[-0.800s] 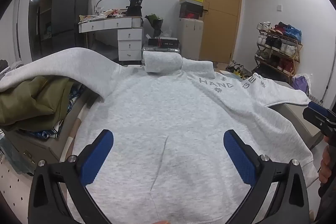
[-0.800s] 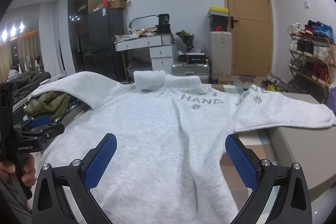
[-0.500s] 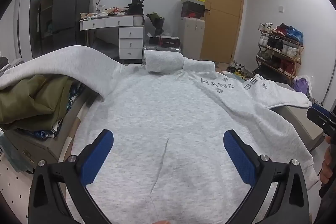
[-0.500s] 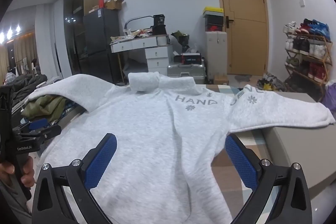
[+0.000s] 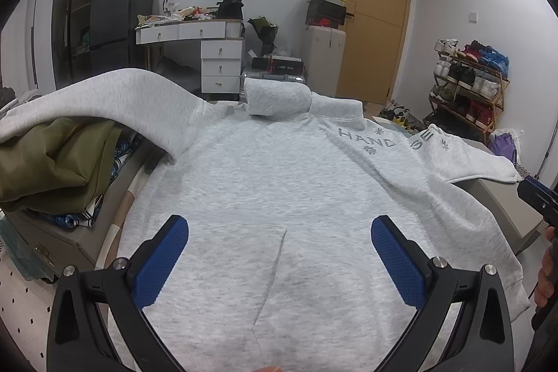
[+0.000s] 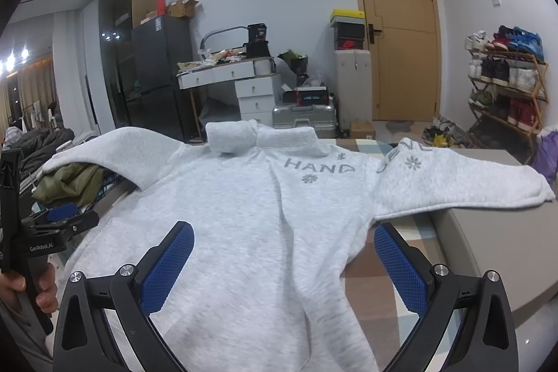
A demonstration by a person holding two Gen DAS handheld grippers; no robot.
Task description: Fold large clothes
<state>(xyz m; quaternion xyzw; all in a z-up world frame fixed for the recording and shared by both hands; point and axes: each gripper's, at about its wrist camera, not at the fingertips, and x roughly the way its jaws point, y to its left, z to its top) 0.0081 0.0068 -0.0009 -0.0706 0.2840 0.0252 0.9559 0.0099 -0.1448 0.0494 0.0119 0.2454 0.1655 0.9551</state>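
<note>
The light grey fleece sweatshirt [image 5: 279, 183] lies collar-away, lengthwise ahead of both grippers; left gripper [image 5: 279, 260] and right gripper [image 6: 284, 264] hover over its hem, fingers spread wide, empty.

a lived-in home room: shoe rack [image 6: 505, 82], fridge [image 6: 157, 72], cluttered desk [image 6: 226, 72], wooden door [image 6: 397, 30].

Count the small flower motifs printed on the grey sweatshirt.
3 on the grey sweatshirt: one right of the word HAND, one below HAND, one on the right sleeve by the other lettering. More may be hidden in the sleeve's folds.
</note>
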